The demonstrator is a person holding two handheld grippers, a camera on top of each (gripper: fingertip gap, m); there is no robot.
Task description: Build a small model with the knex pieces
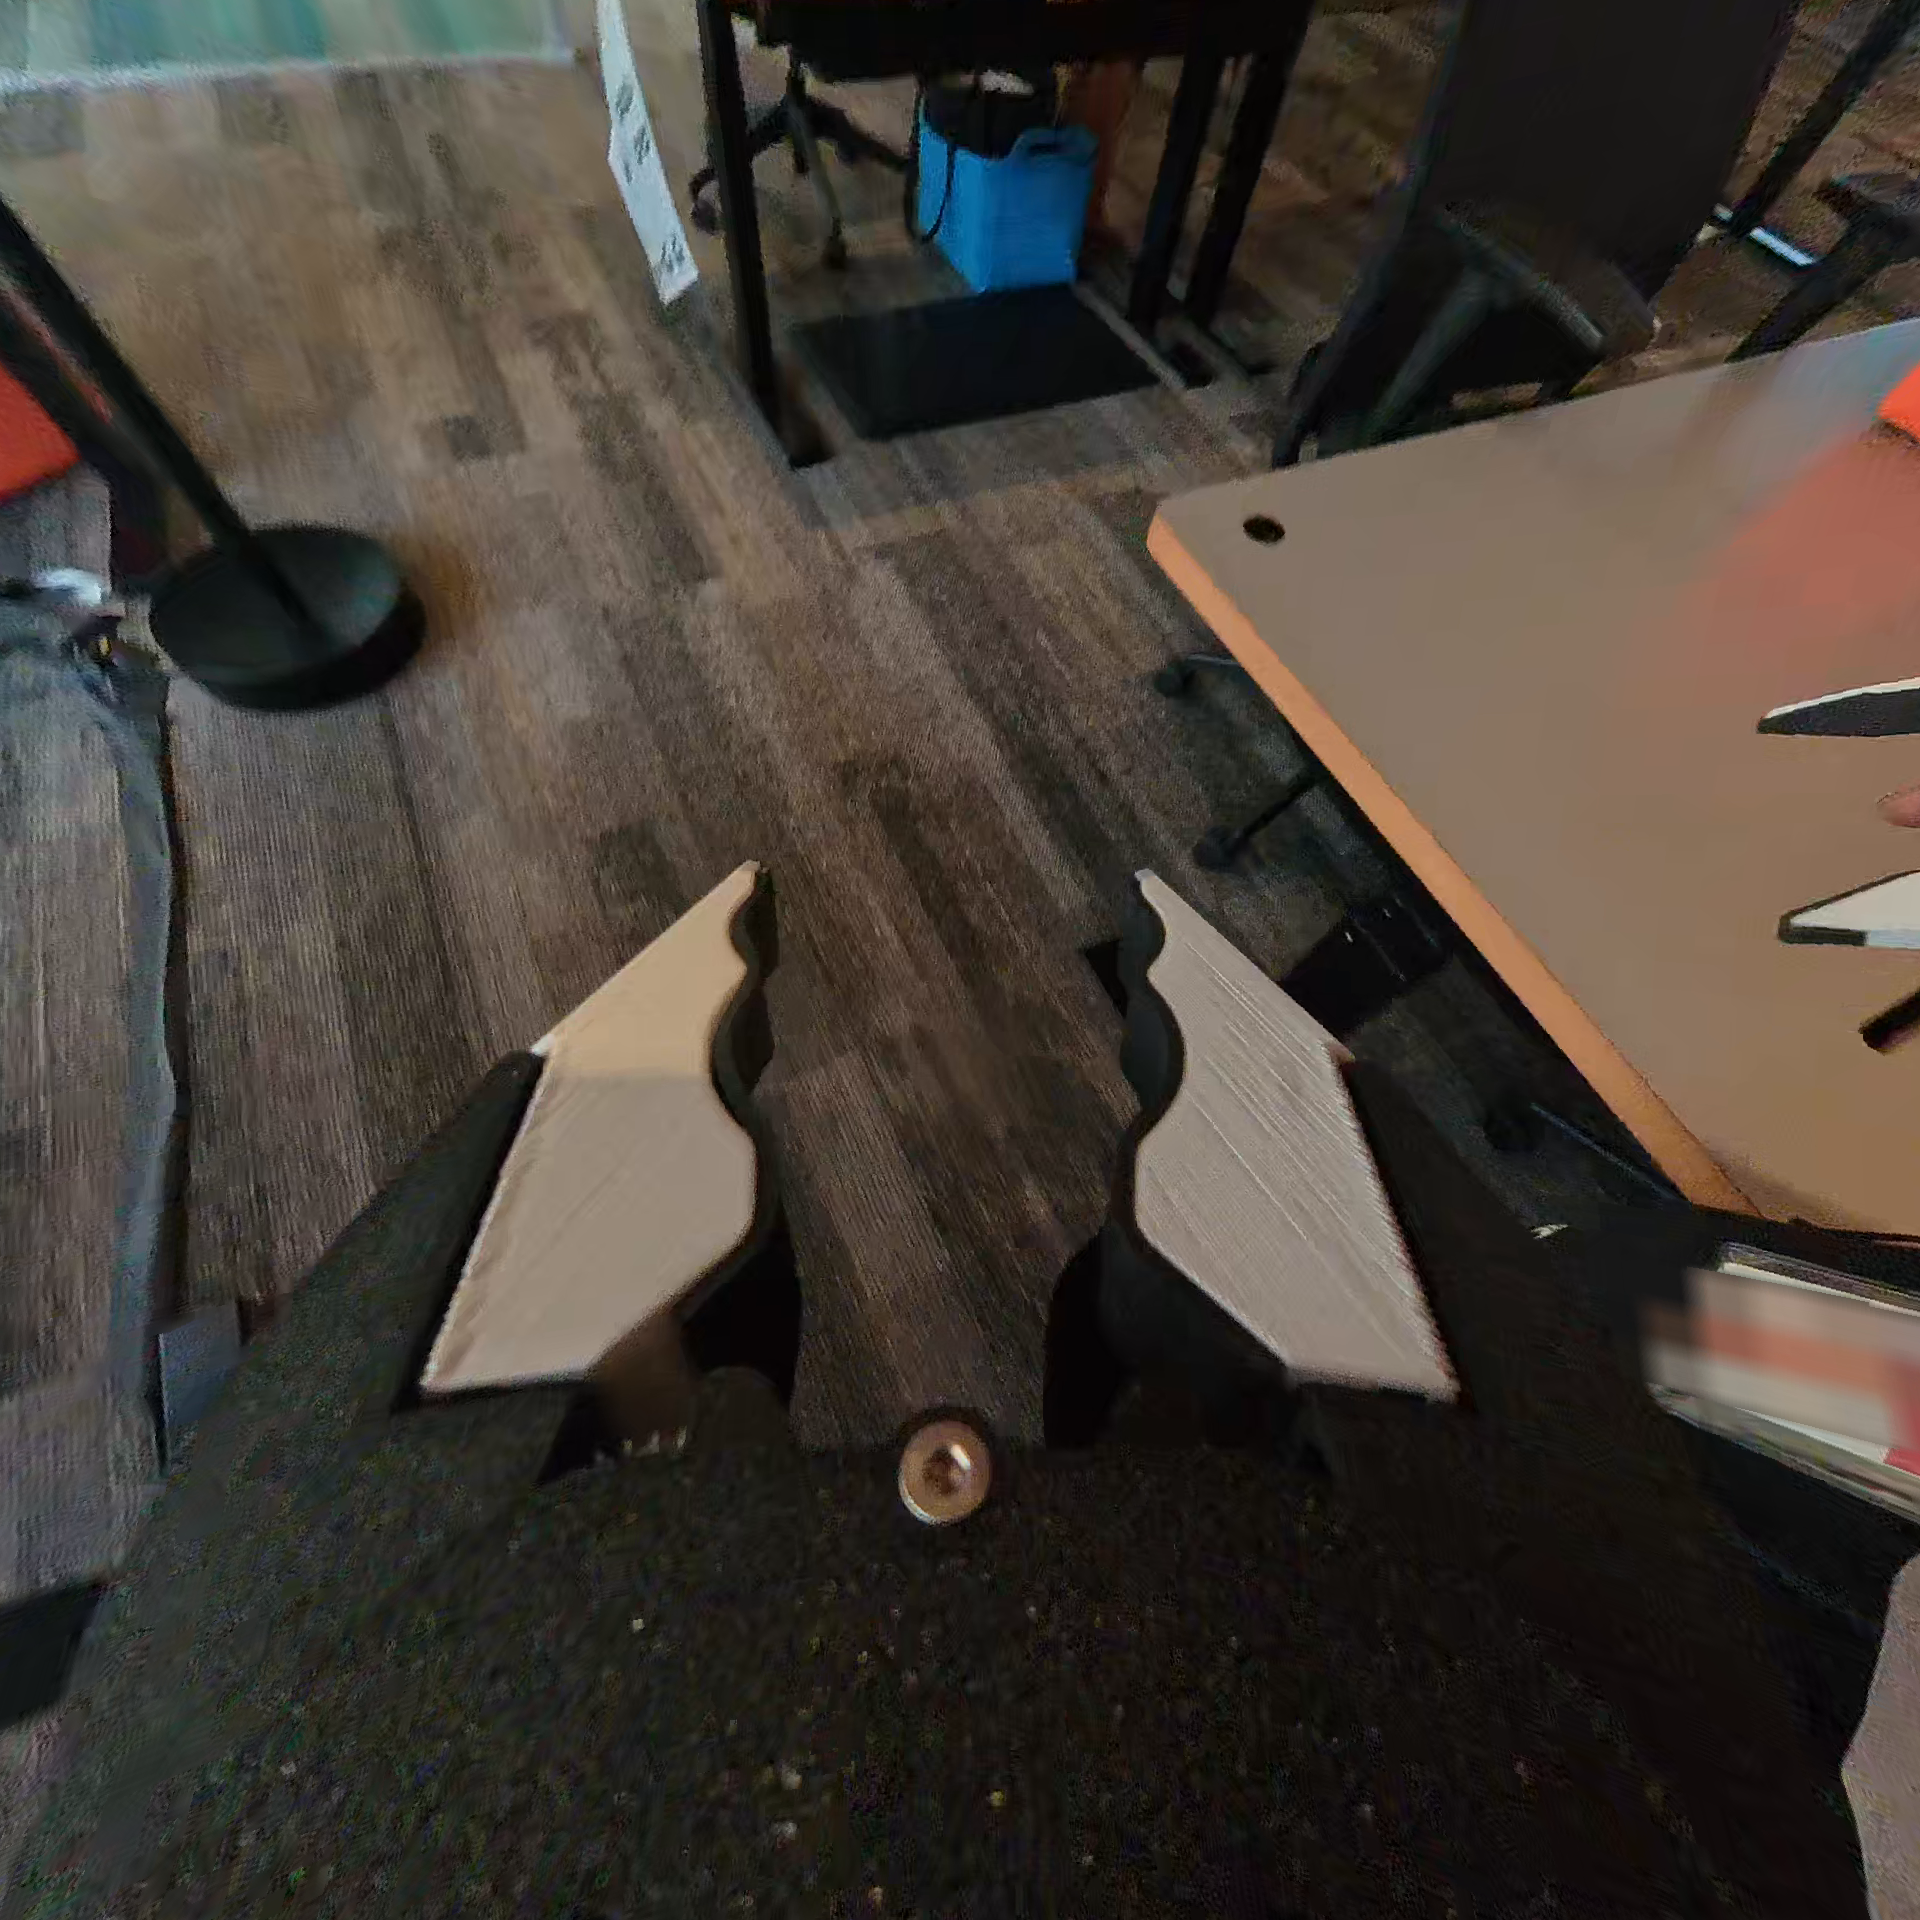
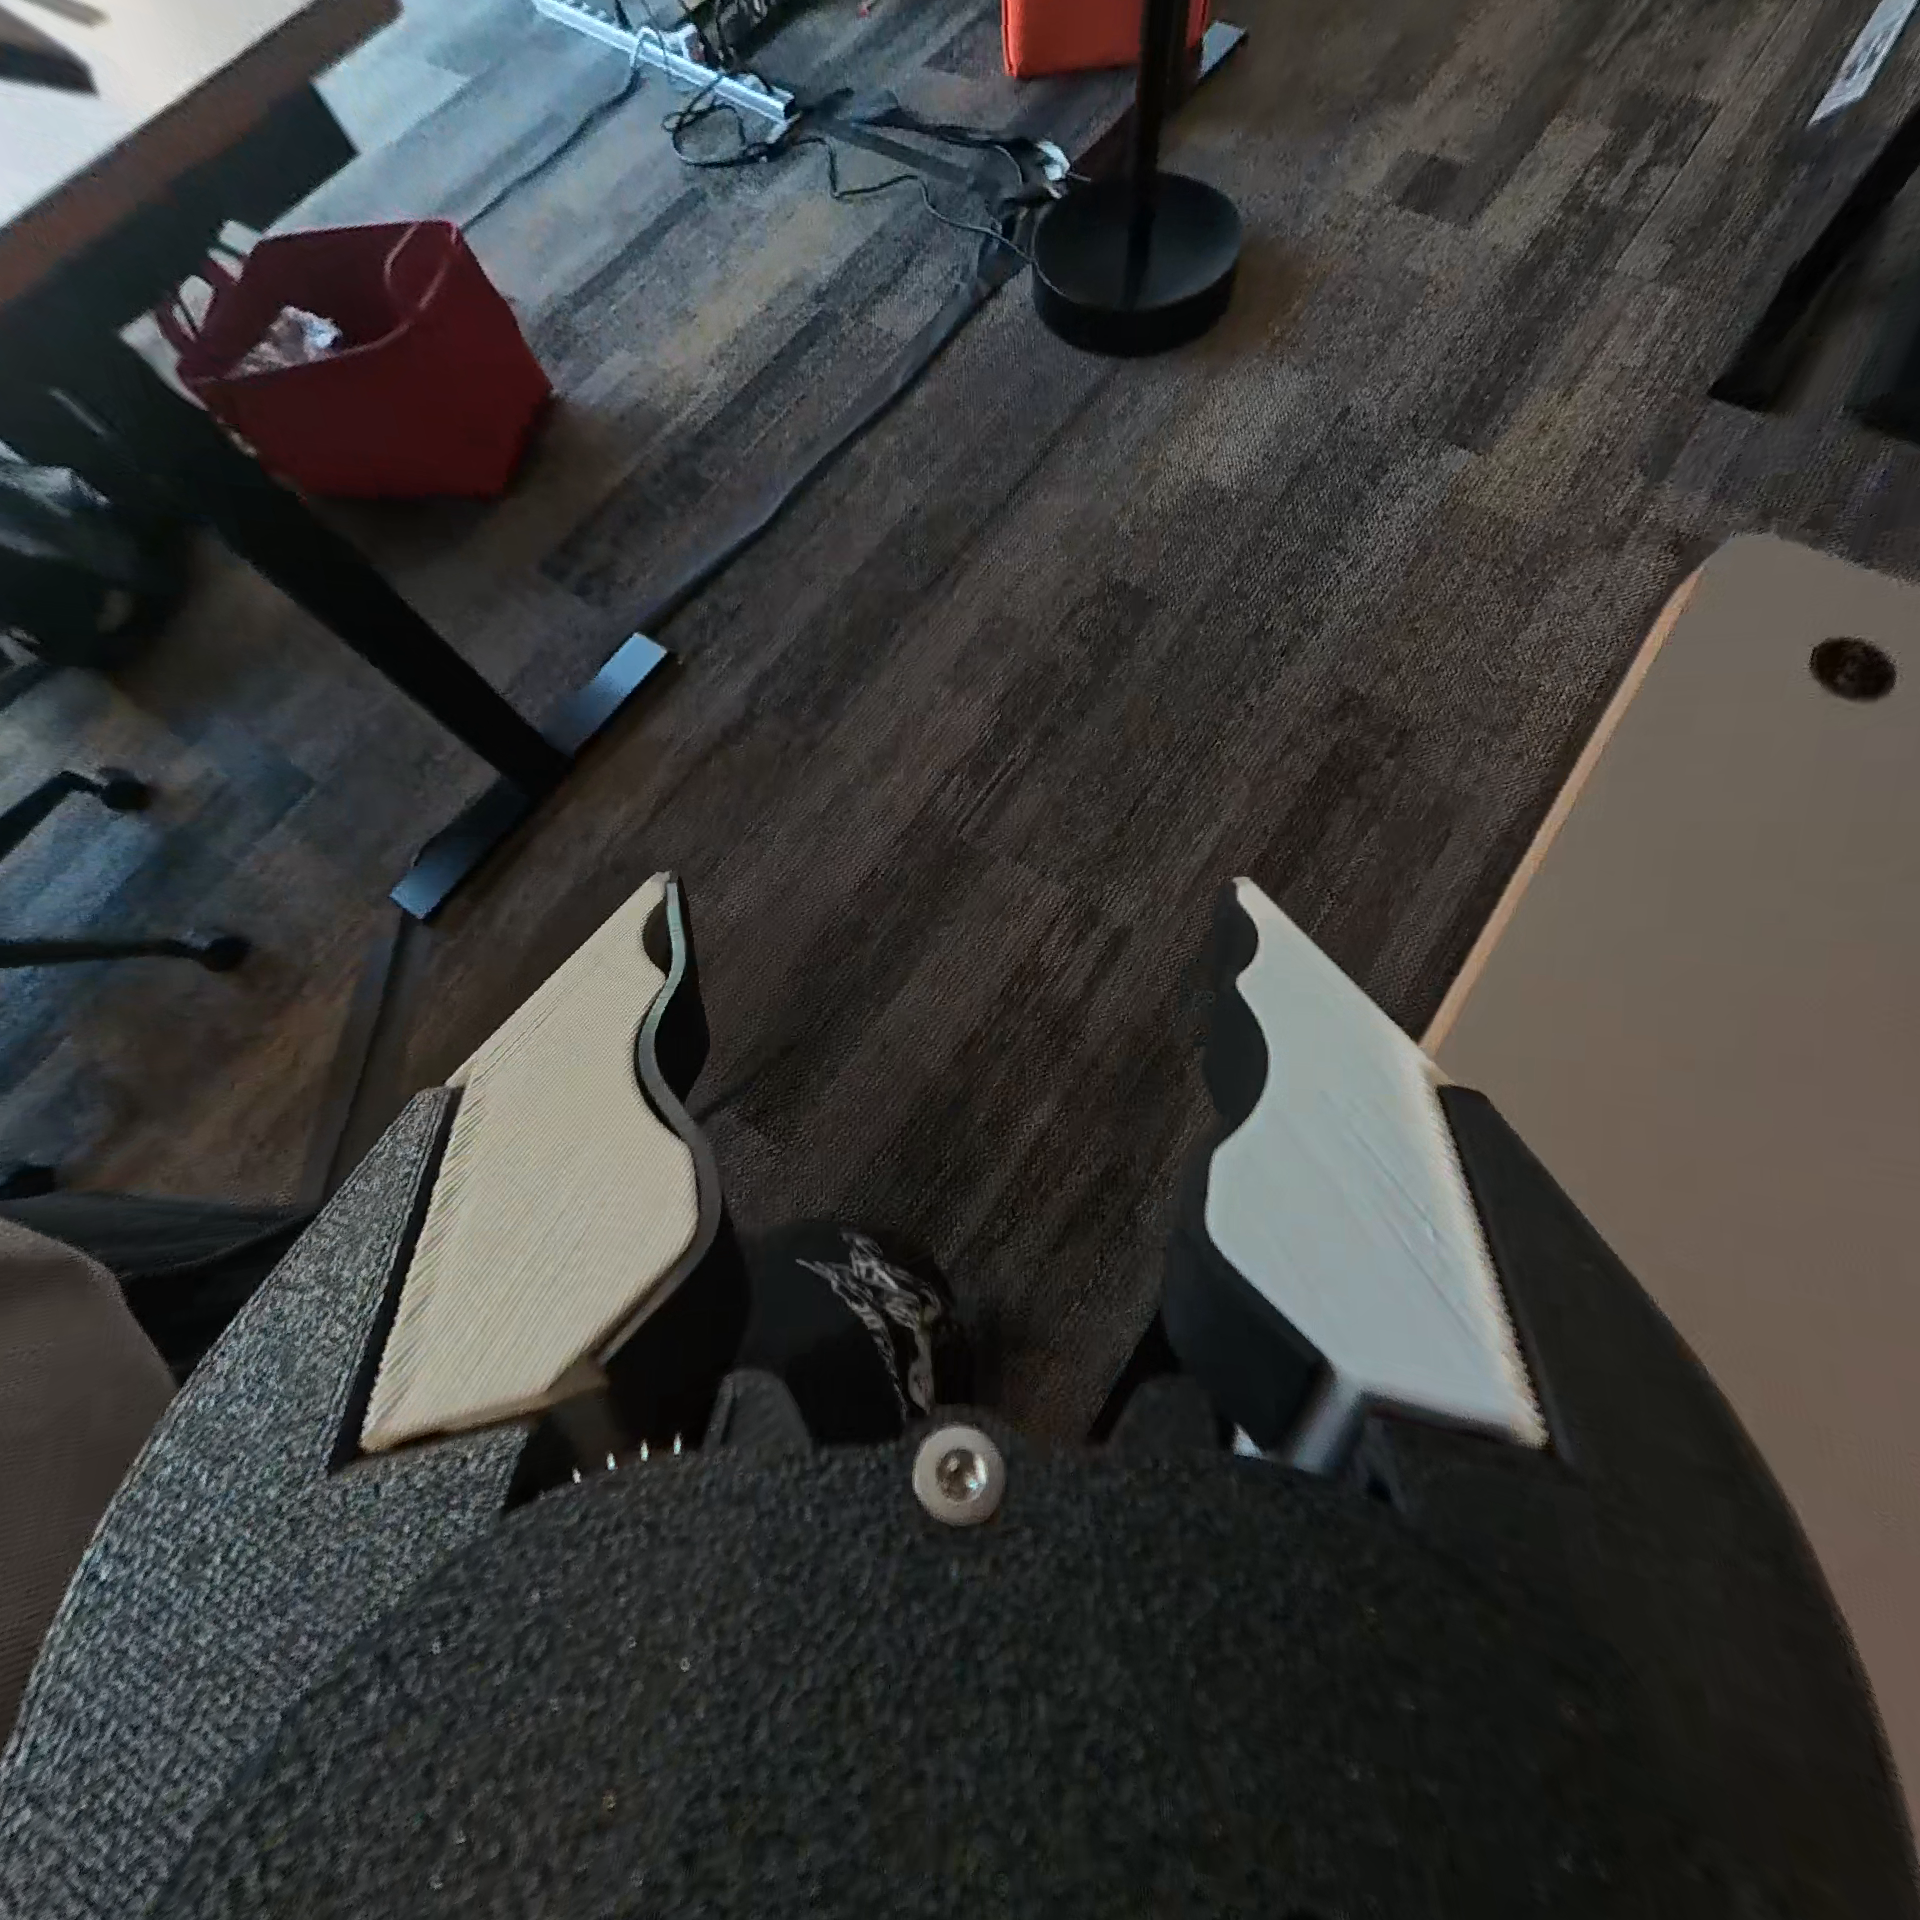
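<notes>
My left gripper (image 1: 948, 878) is open and empty. It hangs in the air over grey patterned carpet (image 1: 644, 748), left of a grey table (image 1: 1558, 644) with an orange edge. My right gripper (image 2: 956, 885) is open wide and empty, also over the carpet (image 2: 1039, 675), with the same table's corner (image 2: 1714, 935) to its right. In the left wrist view, two white fingertips (image 1: 1849, 712) of the other gripper show over the table at the right edge. A dark object with a black-and-white cord (image 2: 873, 1309) lies low between the bases of my right gripper's fingers.
A black round stand base (image 1: 281, 613) stands on the floor at the left; it also shows in the right wrist view (image 2: 1138, 260). A blue bag (image 1: 1003, 208) sits under a black desk. A red bag (image 2: 384, 374), a desk leg (image 2: 416, 644) and cables with a power strip (image 2: 717, 83) lie ahead.
</notes>
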